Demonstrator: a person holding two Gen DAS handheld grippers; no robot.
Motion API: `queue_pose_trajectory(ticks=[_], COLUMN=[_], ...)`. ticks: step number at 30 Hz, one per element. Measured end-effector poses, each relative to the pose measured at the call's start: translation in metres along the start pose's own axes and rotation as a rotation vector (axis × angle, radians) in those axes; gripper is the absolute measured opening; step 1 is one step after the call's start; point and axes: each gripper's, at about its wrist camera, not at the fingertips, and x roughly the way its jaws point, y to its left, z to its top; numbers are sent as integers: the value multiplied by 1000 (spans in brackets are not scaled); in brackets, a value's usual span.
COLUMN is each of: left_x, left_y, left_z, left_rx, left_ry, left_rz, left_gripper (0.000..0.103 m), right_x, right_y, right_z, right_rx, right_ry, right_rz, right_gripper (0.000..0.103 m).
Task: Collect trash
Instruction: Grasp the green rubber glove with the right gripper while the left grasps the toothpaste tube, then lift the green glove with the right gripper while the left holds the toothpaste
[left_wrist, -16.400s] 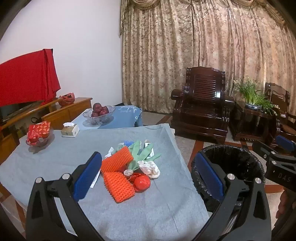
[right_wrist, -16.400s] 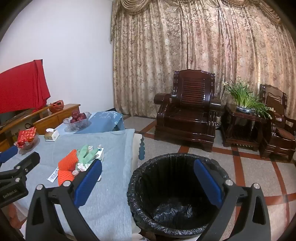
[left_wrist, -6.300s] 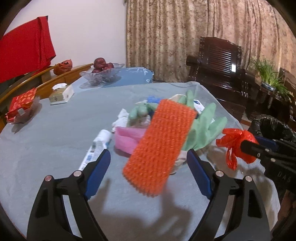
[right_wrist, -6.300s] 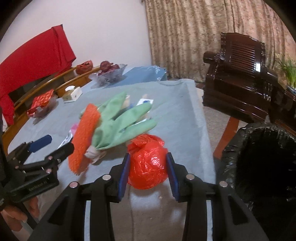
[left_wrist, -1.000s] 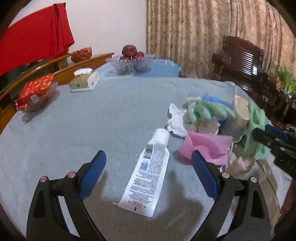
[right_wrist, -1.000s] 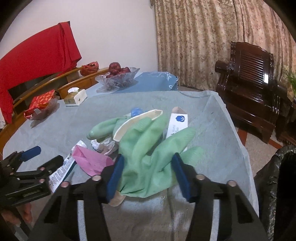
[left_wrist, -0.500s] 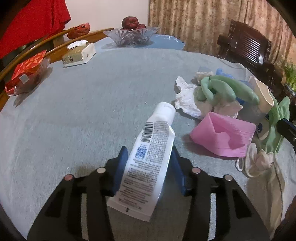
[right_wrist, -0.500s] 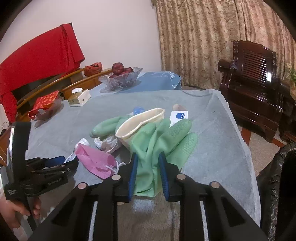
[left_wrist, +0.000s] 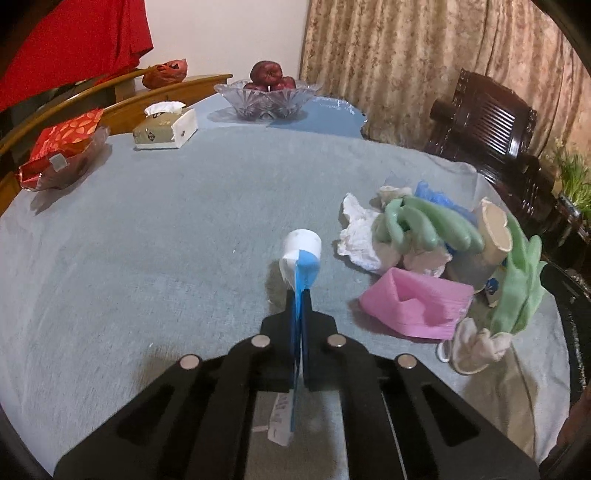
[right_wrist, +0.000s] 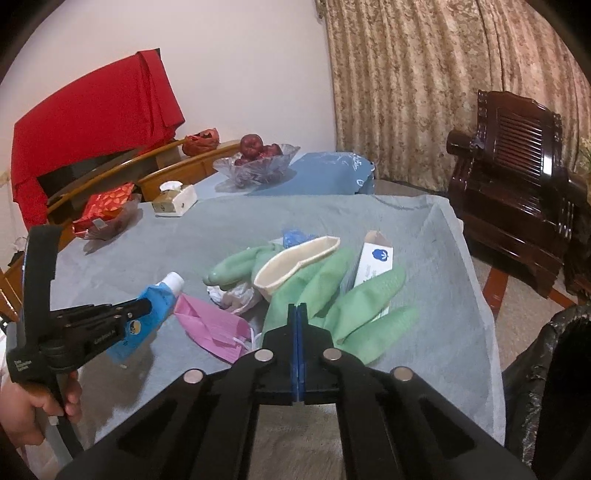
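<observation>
Task midway: both tools loaded, nothing dropped yet this round

Left tool (left_wrist: 300, 295) jaws just closed, clamped on tube (left_wrist: 301, 254), flattened between pads, near table (left_wrist: 147, 229) middle

Right tool (right_wrist: 297, 308) jaws just closed, pinching green glove (right_wrist: 354, 295) toward table's right edge

Left on table: pink mask (left_wrist: 415, 308), second green glove (left_wrist: 424, 221), crumpled tissue (left_wrist: 360, 236), blue scrap, small carton (right_wrist: 375, 264)

Black-lined bin (right_wrist: 546, 369) beyond right edge; judged next stop

Right view alone shows carton face, person's hand (right_wrist: 33, 410) on left tool, bin bulk; left view alone shows tube's crimped end below pads, white rag (left_wrist: 476, 347)
</observation>
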Motion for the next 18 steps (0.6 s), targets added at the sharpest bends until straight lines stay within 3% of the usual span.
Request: queue_pose_trajectory(ticks=[10, 18], left_x=[-30, -34], left_y=[-25, -36], left_z=[0, 7], left_rx=[10, 25], left_ry=[-47, -74], left_rz=[-67, -92], left_gripper=[2, 2], right_x=[-8, 6], right_y=[-3, -4], right_z=[5, 4], right_rx=[12, 19], right_ry=[4, 24], right_rz=[6, 21], right_gripper=[3, 42])
